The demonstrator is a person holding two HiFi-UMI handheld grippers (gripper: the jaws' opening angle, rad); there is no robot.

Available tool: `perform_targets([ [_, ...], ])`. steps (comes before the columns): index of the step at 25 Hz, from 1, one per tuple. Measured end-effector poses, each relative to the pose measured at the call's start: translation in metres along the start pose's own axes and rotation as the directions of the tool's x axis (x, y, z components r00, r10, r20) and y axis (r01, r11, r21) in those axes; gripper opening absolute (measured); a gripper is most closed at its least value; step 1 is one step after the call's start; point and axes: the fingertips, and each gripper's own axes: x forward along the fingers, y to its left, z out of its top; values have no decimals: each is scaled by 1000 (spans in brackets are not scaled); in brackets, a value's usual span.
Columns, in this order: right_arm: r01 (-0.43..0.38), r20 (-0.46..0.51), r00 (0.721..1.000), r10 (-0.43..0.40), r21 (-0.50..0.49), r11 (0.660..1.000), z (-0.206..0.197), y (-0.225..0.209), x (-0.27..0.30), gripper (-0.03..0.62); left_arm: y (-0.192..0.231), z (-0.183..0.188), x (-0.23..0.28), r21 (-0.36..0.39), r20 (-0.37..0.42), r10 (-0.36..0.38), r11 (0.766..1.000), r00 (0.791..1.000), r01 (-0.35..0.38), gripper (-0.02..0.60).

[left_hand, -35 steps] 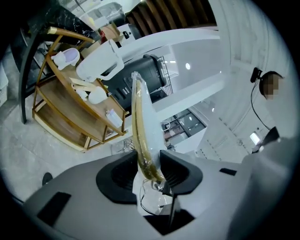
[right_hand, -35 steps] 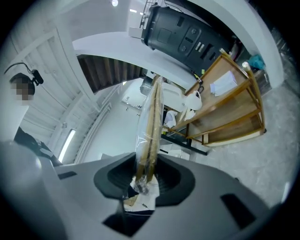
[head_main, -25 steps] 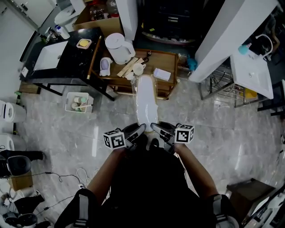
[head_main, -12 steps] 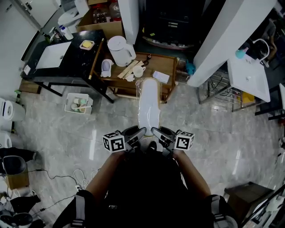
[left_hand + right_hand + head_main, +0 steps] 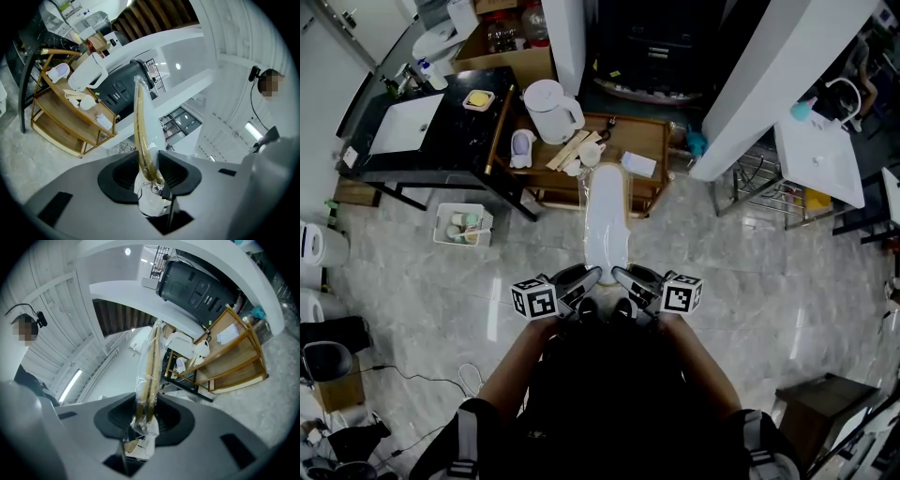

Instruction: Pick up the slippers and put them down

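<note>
You hold the slippers (image 5: 607, 220) up off the floor (image 5: 769, 272) with both grippers at once, straight out in front of your body. They are a flat white pair sealed in clear plastic wrap (image 5: 140, 376), and in the head view they reach away from you, their far end over the front edge of the wooden trolley (image 5: 654, 142). Your left gripper (image 5: 151, 174) has the near end of the pair between its black pads: the tan edge of a sole runs up out of the gap, a bunch of plastic sits below it, and the jaws are closing on it, pads against the bundle on both sides. Your right gripper (image 5: 144, 420) is clamped on the same near end from the other side, with the two tan sole edges and the plastic pinched between its pads. The two grippers sit close together, angled in toward each other, their marker cubes (image 5: 534, 300) turned outward to either side. On the trolley's top stand a white kettle (image 5: 548, 101) and some small items too small to name. Left of the trolley is a black table (image 5: 450, 141), and a small basket (image 5: 461, 225) sits on the floor beside it.
</note>
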Motion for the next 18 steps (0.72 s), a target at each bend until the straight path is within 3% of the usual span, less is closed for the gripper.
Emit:
perform_targets([
  [18,11,-16,1000,-11,1,1000,-3,-6,14,117,16,2,-6,-36,-12,-12,999,1000,11,138],
])
